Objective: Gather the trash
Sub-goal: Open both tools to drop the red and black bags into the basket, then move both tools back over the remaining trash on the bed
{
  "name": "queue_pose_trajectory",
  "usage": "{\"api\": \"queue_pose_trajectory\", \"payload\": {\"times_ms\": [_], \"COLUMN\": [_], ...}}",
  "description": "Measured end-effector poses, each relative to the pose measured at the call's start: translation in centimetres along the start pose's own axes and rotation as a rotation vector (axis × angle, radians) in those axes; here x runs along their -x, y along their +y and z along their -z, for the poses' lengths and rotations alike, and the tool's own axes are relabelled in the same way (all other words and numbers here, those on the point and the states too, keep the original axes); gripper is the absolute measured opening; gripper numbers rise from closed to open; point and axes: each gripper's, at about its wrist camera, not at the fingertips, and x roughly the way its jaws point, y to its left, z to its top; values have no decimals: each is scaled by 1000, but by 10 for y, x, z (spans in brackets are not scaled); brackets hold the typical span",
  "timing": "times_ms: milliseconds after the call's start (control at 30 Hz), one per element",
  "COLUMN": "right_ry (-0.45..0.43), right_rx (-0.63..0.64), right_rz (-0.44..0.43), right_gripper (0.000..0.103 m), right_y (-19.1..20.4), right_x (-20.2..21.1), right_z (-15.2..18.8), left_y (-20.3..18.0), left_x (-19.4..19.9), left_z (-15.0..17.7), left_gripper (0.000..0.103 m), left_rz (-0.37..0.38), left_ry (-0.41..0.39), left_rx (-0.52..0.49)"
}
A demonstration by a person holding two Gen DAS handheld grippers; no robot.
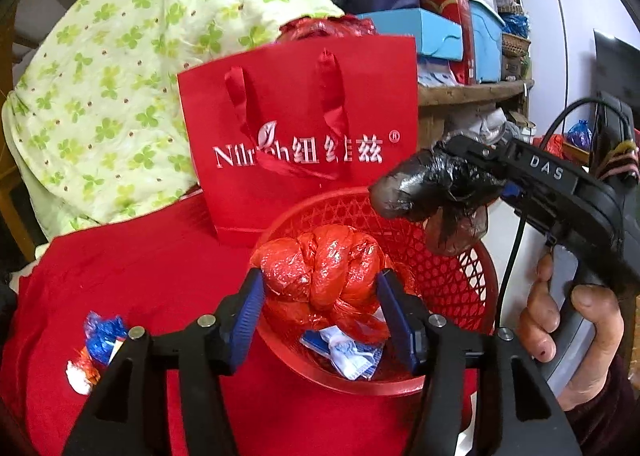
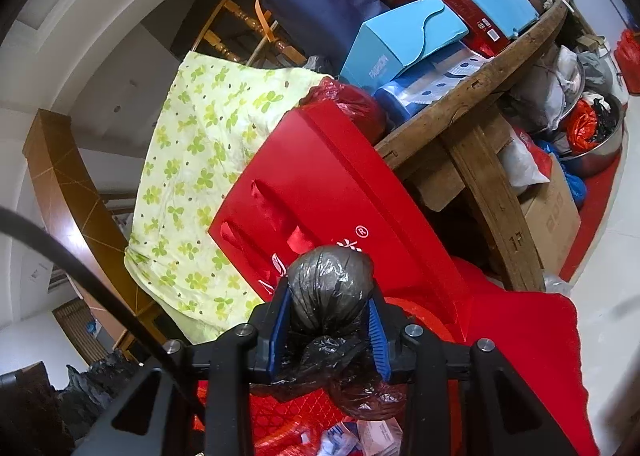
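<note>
A red mesh basket [image 1: 452,276] sits on a red cloth. My left gripper [image 1: 320,296] is shut on a knotted red plastic bag [image 1: 320,268] and holds it over the basket, above white and blue wrappers [image 1: 348,356]. My right gripper [image 2: 330,320] is shut on a tied black plastic bag [image 2: 328,292]; in the left wrist view that bag [image 1: 424,191] hangs over the basket's far right rim. The basket shows below it in the right wrist view [image 2: 288,416]. A blue, white and orange wrapper [image 1: 96,348] lies on the cloth to the left.
A red paper gift bag [image 1: 304,135] stands right behind the basket. A green-patterned quilt [image 1: 112,87] lies to the left. A wooden table [image 2: 472,95] piled with boxes is behind on the right. A cardboard box [image 2: 552,211] and a metal bowl stand on the floor.
</note>
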Motion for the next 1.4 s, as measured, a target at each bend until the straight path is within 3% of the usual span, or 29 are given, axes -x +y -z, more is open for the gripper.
{"api": "queue_pose_trajectory", "payload": {"times_ms": [133, 167, 200, 267, 600, 1067, 1400], "right_ry": [18, 24, 29, 16, -15, -8, 160], "right_rx": [39, 47, 49, 39, 109, 314, 454], "right_rz": [17, 19, 14, 0, -47, -217, -285], "right_gripper": [39, 43, 62, 69, 69, 69, 69], "right_y": [7, 10, 10, 12, 43, 146, 210], "right_x": [-5, -7, -8, -7, -11, -25, -61], "right_z": [4, 5, 5, 8, 16, 68, 138], "left_y": [4, 5, 6, 8, 36, 150, 232], "left_x": [-2, -1, 1, 6, 32, 69, 90], "left_z": [4, 5, 6, 7, 31, 110, 171], "left_gripper": [64, 66, 68, 68, 68, 68, 68], "left_rz": [11, 9, 9, 1, -63, -262, -393], "left_ry": [15, 13, 10, 1, -8, 65, 106], "left_rx": [17, 18, 17, 11, 4, 206, 403]}}
